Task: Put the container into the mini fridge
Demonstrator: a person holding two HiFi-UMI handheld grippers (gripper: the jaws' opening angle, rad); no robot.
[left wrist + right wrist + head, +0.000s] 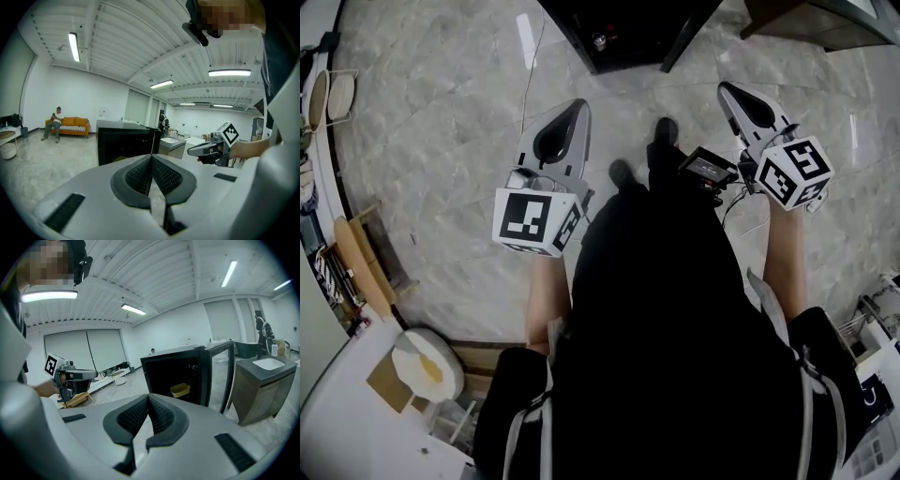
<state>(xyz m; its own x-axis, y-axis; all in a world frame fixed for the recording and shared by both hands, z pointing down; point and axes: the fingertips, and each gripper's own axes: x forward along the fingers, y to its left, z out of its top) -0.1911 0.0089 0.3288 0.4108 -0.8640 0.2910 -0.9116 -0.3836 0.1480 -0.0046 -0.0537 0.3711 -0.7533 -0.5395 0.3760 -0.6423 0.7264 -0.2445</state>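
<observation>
The black mini fridge (161, 376) stands on the floor ahead with its glass door (220, 376) swung open to the right. A yellow container (180, 390) sits inside it on a shelf. In the head view the fridge (628, 33) is at the top edge, beyond both grippers. My left gripper (572, 108) (151, 157) is shut with nothing between its pads. My right gripper (727, 89) (148, 396) is likewise shut and empty. Both are held over the marble floor, apart from the fridge, pointing toward it.
A grey sink cabinet (262, 390) stands right of the fridge door. A person sits on an orange sofa (68, 125) far off at the left. Wooden racks (356, 253) and a white table (337, 412) line the left side.
</observation>
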